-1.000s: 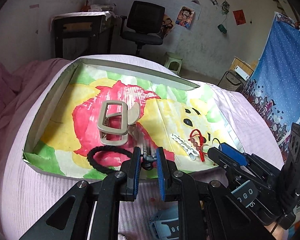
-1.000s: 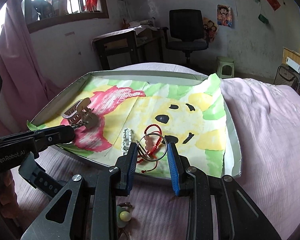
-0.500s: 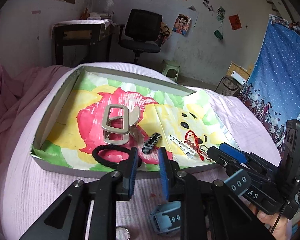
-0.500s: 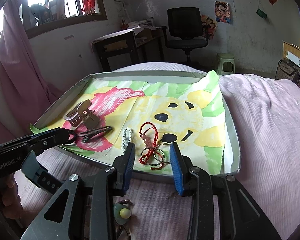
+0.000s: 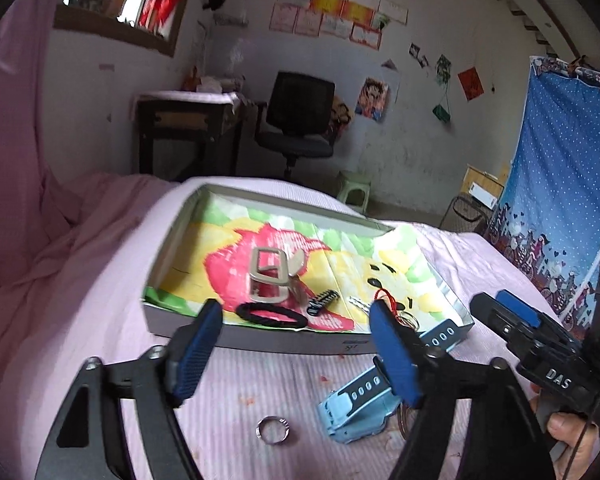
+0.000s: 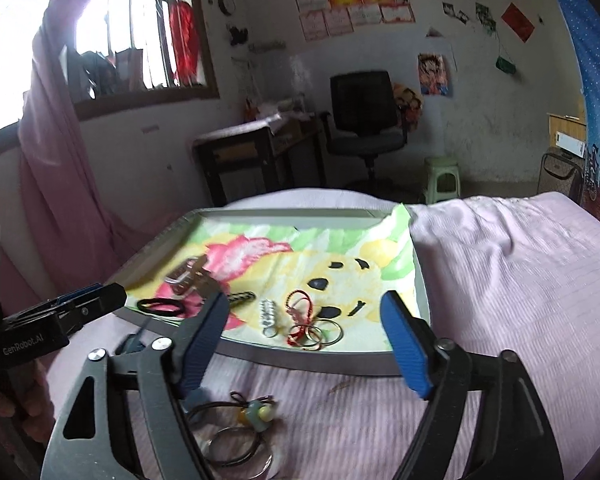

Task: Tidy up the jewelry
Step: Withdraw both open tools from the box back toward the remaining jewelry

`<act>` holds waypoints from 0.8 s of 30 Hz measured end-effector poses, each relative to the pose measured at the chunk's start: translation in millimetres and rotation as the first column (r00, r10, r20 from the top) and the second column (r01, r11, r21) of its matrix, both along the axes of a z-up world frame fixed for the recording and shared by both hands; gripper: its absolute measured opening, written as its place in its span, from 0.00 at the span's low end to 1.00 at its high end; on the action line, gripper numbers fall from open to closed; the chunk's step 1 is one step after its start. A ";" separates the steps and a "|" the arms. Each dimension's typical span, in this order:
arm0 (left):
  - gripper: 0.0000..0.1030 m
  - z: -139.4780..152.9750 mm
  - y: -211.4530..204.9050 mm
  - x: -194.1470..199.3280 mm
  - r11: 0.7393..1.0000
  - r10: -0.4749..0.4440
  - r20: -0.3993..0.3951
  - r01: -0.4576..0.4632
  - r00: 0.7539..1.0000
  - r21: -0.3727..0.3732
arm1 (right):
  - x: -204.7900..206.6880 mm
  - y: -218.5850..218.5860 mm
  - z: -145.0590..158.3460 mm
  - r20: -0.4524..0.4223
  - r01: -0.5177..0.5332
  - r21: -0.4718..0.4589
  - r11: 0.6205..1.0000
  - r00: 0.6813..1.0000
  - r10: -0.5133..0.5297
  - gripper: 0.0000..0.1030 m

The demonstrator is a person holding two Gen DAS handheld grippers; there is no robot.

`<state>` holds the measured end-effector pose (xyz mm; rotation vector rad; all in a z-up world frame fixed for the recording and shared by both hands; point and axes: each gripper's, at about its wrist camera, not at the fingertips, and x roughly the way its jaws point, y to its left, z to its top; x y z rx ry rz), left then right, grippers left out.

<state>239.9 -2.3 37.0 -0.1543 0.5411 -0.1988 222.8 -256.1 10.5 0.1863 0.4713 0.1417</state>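
A shallow grey tray [image 5: 260,342] [image 6: 320,364] lined with a painted sheet lies on the pink bed. It holds a beige claw clip [image 5: 268,276], a black hair tie [image 5: 272,316] [image 6: 160,306], a black clip [image 5: 323,302], a white clip [image 6: 269,312], a red cord bracelet [image 6: 298,312] and thin rings [image 6: 326,332]. My left gripper [image 5: 296,348] is open and empty, near the tray's front wall. My right gripper [image 6: 306,342] is open and empty too. On the bed in front lie a silver ring [image 5: 273,431], a blue watch [image 5: 356,404] and a beaded cord necklace [image 6: 244,412].
The right gripper's body [image 5: 540,356] shows at the right of the left wrist view; the left gripper's body [image 6: 52,320] shows at the left of the right wrist view. A desk [image 6: 256,160], an office chair [image 6: 364,120] and a green stool [image 6: 442,178] stand behind the bed.
Both grippers opened wide and pulled back from the tray. The black clip left the left gripper and the rings with red cord left the right; both now lie in the tray.
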 end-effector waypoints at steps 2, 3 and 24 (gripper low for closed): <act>0.78 1.7 2.8 -8.2 1.000 0.007 0.021 -0.007 1.000 0.001 | -9.1 -0.4 1.2 0.023 -0.010 0.006 1.000 1.000 0.009 0.79; 0.83 2.3 4.1 -11.9 1.000 0.008 0.029 -0.008 1.000 0.002 | -13.7 0.1 1.5 0.034 -0.011 0.006 1.000 0.999 0.011 0.81; 0.99 -0.1 16.9 -99.6 0.997 0.064 0.184 -0.071 0.981 0.034 | -97.0 4.8 4.7 0.151 -0.034 -0.065 0.997 0.988 0.043 0.99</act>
